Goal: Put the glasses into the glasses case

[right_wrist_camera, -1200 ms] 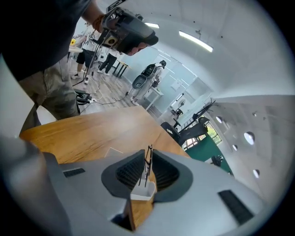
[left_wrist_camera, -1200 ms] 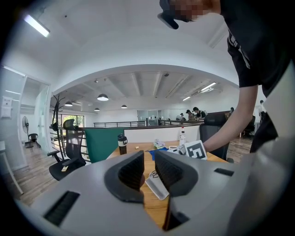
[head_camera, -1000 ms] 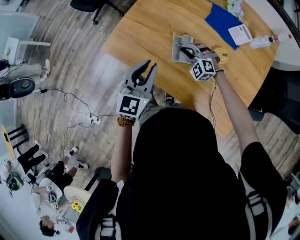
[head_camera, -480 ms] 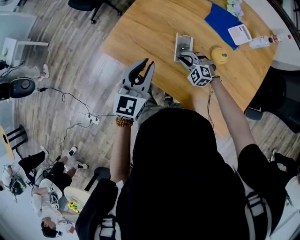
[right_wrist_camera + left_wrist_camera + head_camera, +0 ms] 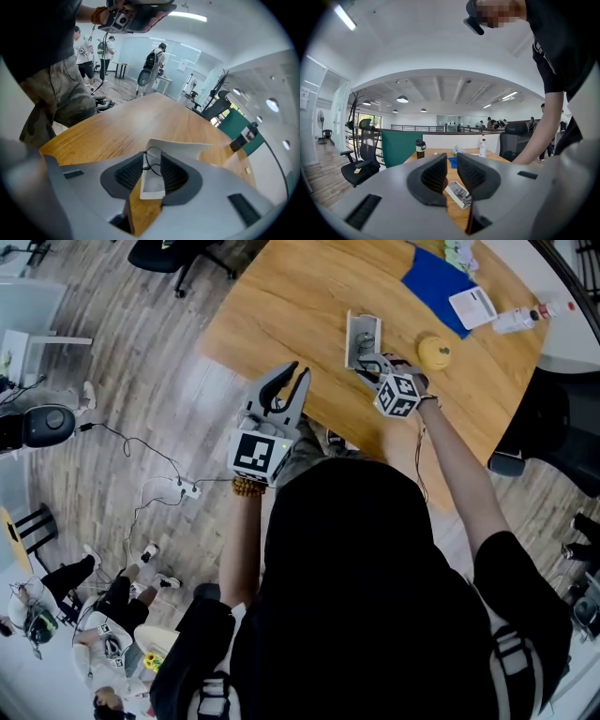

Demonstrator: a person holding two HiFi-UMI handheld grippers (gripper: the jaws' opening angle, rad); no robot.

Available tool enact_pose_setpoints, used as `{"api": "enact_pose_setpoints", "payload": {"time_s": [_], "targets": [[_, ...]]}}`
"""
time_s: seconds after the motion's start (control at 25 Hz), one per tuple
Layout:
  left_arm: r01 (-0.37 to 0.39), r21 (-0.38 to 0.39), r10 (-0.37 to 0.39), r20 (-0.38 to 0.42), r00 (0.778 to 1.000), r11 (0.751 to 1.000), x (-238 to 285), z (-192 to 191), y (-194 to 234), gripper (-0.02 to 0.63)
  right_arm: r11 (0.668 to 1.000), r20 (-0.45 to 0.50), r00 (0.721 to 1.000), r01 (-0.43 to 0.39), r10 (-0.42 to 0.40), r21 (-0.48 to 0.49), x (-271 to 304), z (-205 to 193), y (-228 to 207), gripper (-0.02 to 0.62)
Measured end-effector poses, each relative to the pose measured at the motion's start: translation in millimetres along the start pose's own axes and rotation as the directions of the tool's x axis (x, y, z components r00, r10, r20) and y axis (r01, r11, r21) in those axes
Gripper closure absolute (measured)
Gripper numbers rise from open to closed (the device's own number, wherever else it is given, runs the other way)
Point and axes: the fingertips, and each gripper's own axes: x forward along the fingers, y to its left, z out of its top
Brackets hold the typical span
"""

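The open white glasses case (image 5: 362, 332) lies on the wooden table (image 5: 281, 296). My right gripper (image 5: 368, 362) points steeply down at the case's near end. In the right gripper view its jaws are opening around the case's tray (image 5: 153, 185). The black thin-rimmed glasses (image 5: 151, 160) lie in that tray between the pads, and the raised lid (image 5: 180, 149) stands behind. My left gripper (image 5: 286, 373) hangs level off the table's near edge. Its jaws (image 5: 451, 161) stand slightly apart with nothing between them. Through that gap I see the case (image 5: 454, 197) with the glasses inside.
A yellow round object (image 5: 434, 352) sits right of the case. A blue cloth (image 5: 433, 279), a white card (image 5: 472, 307) and a bottle (image 5: 523, 320) lie further back. A dark flask (image 5: 420, 148) stands at the far end. Cables (image 5: 150, 465) cross the floor left of the table.
My right gripper has come down toward the case's near end, with its jaws wider apart. The yellow object it hid now shows. The left gripper has stayed put.
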Motion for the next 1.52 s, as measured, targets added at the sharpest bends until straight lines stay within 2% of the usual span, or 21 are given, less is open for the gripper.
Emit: {"api": "enact_pose_setpoints", "payload": {"time_s": [0.04, 0.08, 0.12, 0.24, 0.32, 0.44, 0.56, 0.68, 0.88, 0.96, 1.16, 1.24, 1.32, 1.4, 1.44, 1.52], "targets": [[0.004, -0.003, -0.004, -0.002, 1.000, 1.000, 1, -1, 1, 0.528, 1.000, -0.002, 1.000, -0.017, 0.017, 0.023, 0, -1, 2, 0.463], [0.008, -0.006, -0.008, -0.005, 1.000, 1.000, 2, -2, 3, 0.528, 0.998, -0.004, 0.999, -0.034, 0.034, 0.053, 0, -2, 5, 0.389], [0.012, -0.007, -0.012, -0.009, 1.000, 1.000, 3, -3, 5, 0.528, 0.996, -0.003, 0.999, -0.047, 0.048, 0.082, 0, -3, 7, 0.365], [0.022, -0.003, -0.022, -0.021, 1.000, 1.000, 8, -3, 14, 0.528, 0.986, 0.014, 0.999, -0.054, 0.052, 0.157, -5, -4, 7, 0.362], [0.029, -0.001, -0.029, -0.029, 0.999, 1.000, 11, -2, 21, 0.528, 0.970, 0.028, 0.999, -0.039, 0.033, 0.241, -12, -6, 3, 0.362], [0.027, 0.001, -0.027, -0.057, 0.998, 1.000, 14, -3, 41, 0.528, 0.920, 0.023, 0.999, 0.015, -0.026, 0.391, -19, -10, -14, 0.368], [0.012, -0.022, -0.013, -0.052, 0.999, 1.000, 20, 2, 63, 0.528, 0.876, 0.008, 0.999, 0.033, -0.043, 0.480, -16, -11, -24, 0.370], [0.010, -0.040, -0.012, -0.043, 0.999, 0.999, 28, 5, 81, 0.528, 0.857, -0.018, 1.000, 0.022, -0.015, 0.515, -6, -12, -21, 0.370], [0.018, -0.155, -0.022, -0.027, 0.999, 0.988, 45, 13, 106, 0.528, 0.811, -0.081, 0.996, 0.031, 0.020, 0.585, 11, -22, -21, 0.390], [0.035, -0.158, -0.040, -0.030, 0.999, 0.987, 53, 14, 110, 0.528, 0.798, -0.104, 0.994, 0.038, 0.031, 0.601, 14, -26, -24, 0.391], [0.095, -0.201, -0.101, -0.023, 0.995, 0.975, 67, 18, 126, 0.528, 0.816, -0.163, 0.984, 0.042, 0.065, 0.577, 31, -28, -24, 0.428], [0.114, -0.208, -0.122, -0.023, 0.992, 0.971, 71, 19, 135, 0.528, 0.815, -0.177, 0.981, 0.037, 0.082, 0.579, 32, -25, -25, 0.471], [0.137, -0.221, -0.145, -0.016, 0.989, 0.966, 76, 21, 147, 0.528, 0.812, -0.203, 0.977, 0.069, 0.062, 0.580, 28, -23, -32, 0.480], [0.167, -0.239, -0.173, -0.004, 0.985, 0.957, 83, 23, 158, 0.528, 0.781, -0.226, 0.974, 0.134, 0.010, 0.610, 21, -21, -44, 0.479], [0.181, -0.246, -0.187, -0.001, 0.982, 0.952, 87, 22, 162, 0.528, 0.746, -0.237, 0.971, 0.170, -0.017, 0.643, 17, -20, -49, 0.477], [0.198, -0.267, -0.207, -0.005, 0.978, 0.943, 92, 19, 171, 0.528, 0.648, -0.264, 0.963, 0.240, -0.062, 0.723, 12, -19, -53, 0.477]]}}
